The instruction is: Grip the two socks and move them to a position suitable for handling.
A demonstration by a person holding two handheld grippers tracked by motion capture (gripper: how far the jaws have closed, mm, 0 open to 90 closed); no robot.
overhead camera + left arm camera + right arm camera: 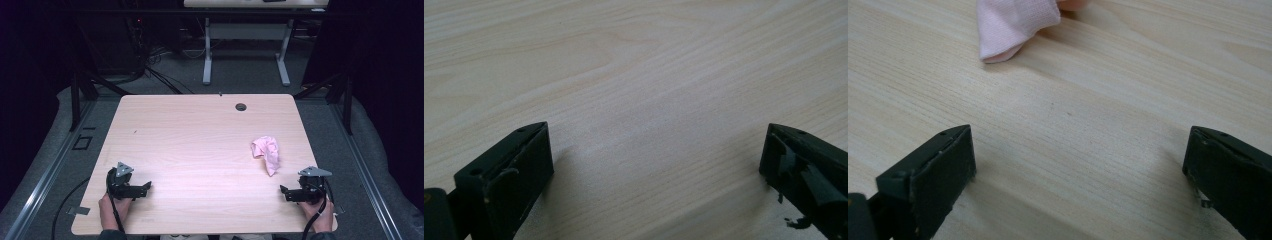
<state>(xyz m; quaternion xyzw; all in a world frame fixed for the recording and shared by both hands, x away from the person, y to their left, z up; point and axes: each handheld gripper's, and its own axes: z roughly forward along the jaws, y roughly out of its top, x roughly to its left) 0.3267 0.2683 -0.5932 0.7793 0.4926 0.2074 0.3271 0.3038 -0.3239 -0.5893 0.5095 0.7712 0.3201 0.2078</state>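
High view puts the pale wooden rectangular table (pixel 200 150) across the middle of the frame, standing on grey carpeted floor (pixel 240 75), with a second white-legged table (pixel 245 30) at the upper centre. A small dark round grommet hole (pixel 241 106) sits near the table's far edge.

At the lower left of the frame, the person's left hand (pixel 111 207) comes up from the bottom edge and holds the left black two-jaw gripper (pixel 146 189) low over the table, its fingers aimed toward the frame's right. At the lower right, the right hand (pixel 320 212) holds the right black two-jaw gripper (pixel 284 192) the same way, aimed toward the frame's left.

Left gripper view shows its black fingers (pixel 519 165) wide apart, bare wood between them. Right gripper view shows its fingers (pixel 938 170) equally wide apart with nothing between them.

A crumpled pink cloth (pixel 266 153) lies on the table right of centre, near the right gripper but apart from it. Its long axis runs from upper left to lower right, tapering to a narrow end nearest that gripper. In the right gripper view that narrow end (pixel 1015 25) lies at the upper left, well beyond the fingertips.
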